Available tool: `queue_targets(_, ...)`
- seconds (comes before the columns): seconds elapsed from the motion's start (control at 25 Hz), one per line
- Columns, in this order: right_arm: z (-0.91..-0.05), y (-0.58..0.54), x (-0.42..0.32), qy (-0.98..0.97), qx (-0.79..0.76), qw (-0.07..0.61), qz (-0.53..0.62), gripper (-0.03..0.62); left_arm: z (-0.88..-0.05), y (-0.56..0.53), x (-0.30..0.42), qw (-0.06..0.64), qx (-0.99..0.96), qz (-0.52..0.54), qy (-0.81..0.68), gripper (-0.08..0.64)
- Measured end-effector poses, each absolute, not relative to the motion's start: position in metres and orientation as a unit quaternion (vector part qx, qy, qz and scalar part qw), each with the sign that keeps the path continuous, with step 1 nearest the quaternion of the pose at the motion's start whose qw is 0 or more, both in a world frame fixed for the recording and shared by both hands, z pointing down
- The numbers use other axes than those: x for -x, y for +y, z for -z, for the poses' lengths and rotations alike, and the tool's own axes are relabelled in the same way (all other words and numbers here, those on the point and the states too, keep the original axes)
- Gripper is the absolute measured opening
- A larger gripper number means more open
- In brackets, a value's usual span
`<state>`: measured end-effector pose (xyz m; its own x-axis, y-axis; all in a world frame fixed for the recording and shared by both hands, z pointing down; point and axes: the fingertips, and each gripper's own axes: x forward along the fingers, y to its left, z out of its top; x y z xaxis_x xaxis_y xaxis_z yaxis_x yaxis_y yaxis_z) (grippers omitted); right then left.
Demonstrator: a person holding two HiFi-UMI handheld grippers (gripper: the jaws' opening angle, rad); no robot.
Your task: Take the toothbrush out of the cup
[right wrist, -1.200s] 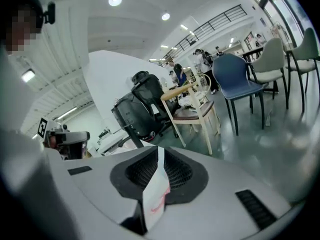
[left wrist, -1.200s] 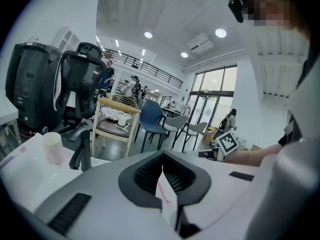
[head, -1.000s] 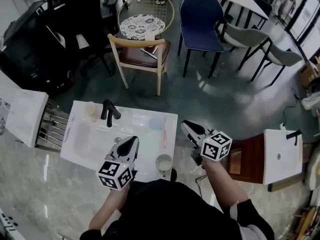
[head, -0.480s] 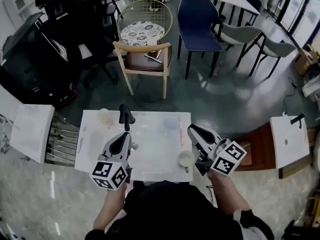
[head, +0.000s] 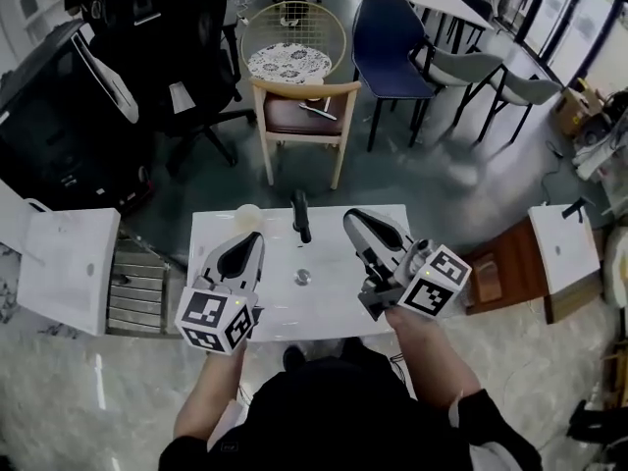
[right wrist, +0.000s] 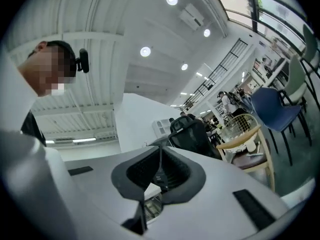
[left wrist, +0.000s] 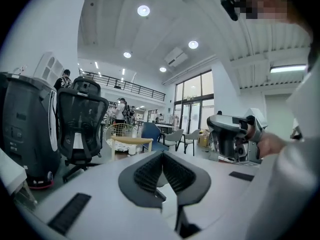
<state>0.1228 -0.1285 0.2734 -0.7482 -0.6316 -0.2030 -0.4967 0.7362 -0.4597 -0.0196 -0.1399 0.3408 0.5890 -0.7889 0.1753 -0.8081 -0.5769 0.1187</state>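
- Toothbrush: no view shows it. The right part of the white sink counter [head: 211, 226], at mid-frame in the head view, is covered by the right gripper [head: 355, 222].
- The left gripper [head: 251, 237] hovers over the counter's left half. Its jaws are closed together with nothing between them.
- A pale cup [head: 247, 214] stands at the counter's far edge, just above the left gripper's tip in the frame. What it holds cannot be told.
- A black faucet [head: 300, 214] rises at the middle of the far edge, with the round drain [head: 302, 277] below it in the basin.
- The right gripper points toward the upper left. Its jaws are pressed together and empty.
- Beyond the counter, a wooden chair [head: 304, 106] stands at upper middle, and a blue chair [head: 392, 27] is to its right.
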Motion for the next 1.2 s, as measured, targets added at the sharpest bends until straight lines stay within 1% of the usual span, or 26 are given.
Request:
queue_targets(0.12,-0.262,-0.132,-0.101,0.929,0.322,0.130,0.129,0.032,-0.320,-0.142,0.035,0.081,-0.885,-0.033,-0.458,0.017)
queue_targets(0.24,-0.269,-0.134,-0.097,0.934,0.355,0.032,0.035,0.029,-0.309,-0.147,0.046,0.074,-0.877,-0.025,-0.474,0.017)
queue_targets(0.32,-0.279,-0.133,-0.103,0.929,0.369,-0.001,0.012,0.029,-0.314,-0.150,0.049,0.081,-0.873,-0.029,-0.481,0.017)
queue_targets(0.48,-0.295,-0.125,-0.115,0.935,0.354,0.007,0.021,0.028,-0.323,-0.156,0.045,0.098,-0.868,-0.027,-0.486,0.017)
queue_targets(0.84,-0.300,-0.123,-0.148,0.931,0.362,0.025,0.032,0.028,-0.332,-0.153,0.021,0.085,-0.868,-0.047,-0.487,0.017)
queue_targets(1.2,-0.284,-0.129,-0.144,0.927,0.370,0.042,0.036,0.028,-0.316,-0.147,0.013,0.068,-0.866,-0.042,-0.494,0.017)
